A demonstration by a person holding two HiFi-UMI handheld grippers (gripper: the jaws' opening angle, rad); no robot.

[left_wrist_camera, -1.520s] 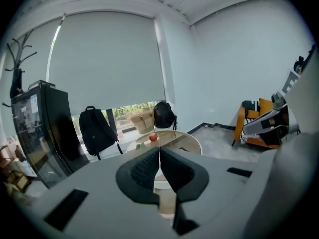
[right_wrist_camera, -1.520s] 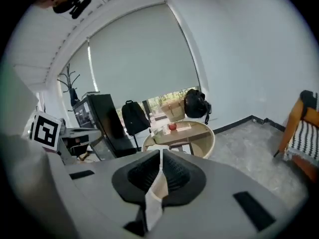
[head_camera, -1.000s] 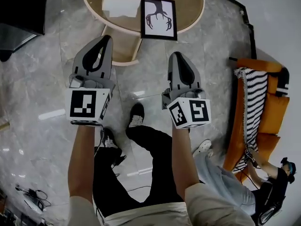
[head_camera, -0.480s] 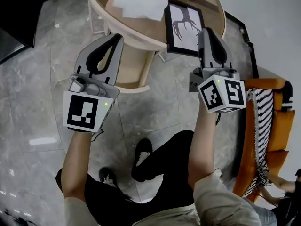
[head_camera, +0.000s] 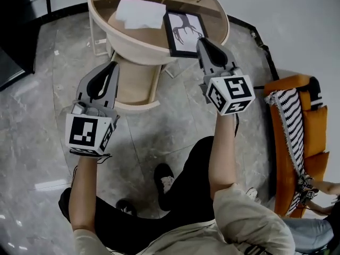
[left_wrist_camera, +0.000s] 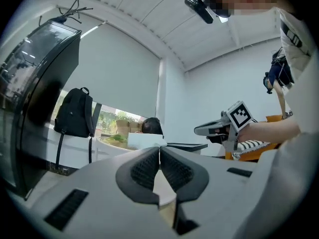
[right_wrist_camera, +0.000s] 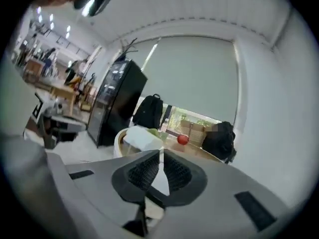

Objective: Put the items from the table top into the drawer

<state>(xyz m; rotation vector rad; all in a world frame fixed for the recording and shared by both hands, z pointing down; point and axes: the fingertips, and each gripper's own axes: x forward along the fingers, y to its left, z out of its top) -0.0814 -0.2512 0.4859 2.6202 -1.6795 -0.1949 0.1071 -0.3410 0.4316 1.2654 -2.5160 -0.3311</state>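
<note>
A round wooden table [head_camera: 218,4] carries a white folded paper item [head_camera: 139,13] and a black-framed antler picture [head_camera: 183,31]. My right gripper [head_camera: 201,40] is shut and empty, its tips at the picture's near right corner. My left gripper [head_camera: 113,66] is also shut and empty, in front of the table's wooden lower part [head_camera: 135,84]. In the left gripper view the shut left gripper [left_wrist_camera: 159,148] points level at the white item [left_wrist_camera: 144,140], with the right gripper [left_wrist_camera: 227,126] off to the right. The right gripper view shows the shut right gripper [right_wrist_camera: 160,153], the white item [right_wrist_camera: 142,138] and a red ball [right_wrist_camera: 183,140].
An orange sofa with a striped blanket [head_camera: 297,126] stands at the right. A black cabinet [right_wrist_camera: 117,98] and a black backpack [right_wrist_camera: 149,111] are beyond the table. My own legs and shoes [head_camera: 164,177] are below on the grey marble floor.
Both grippers have come closer to the table: the right one now reaches the picture's corner and has rolled, and the left one sits before the table's lower part. Both jaws stayed shut.
</note>
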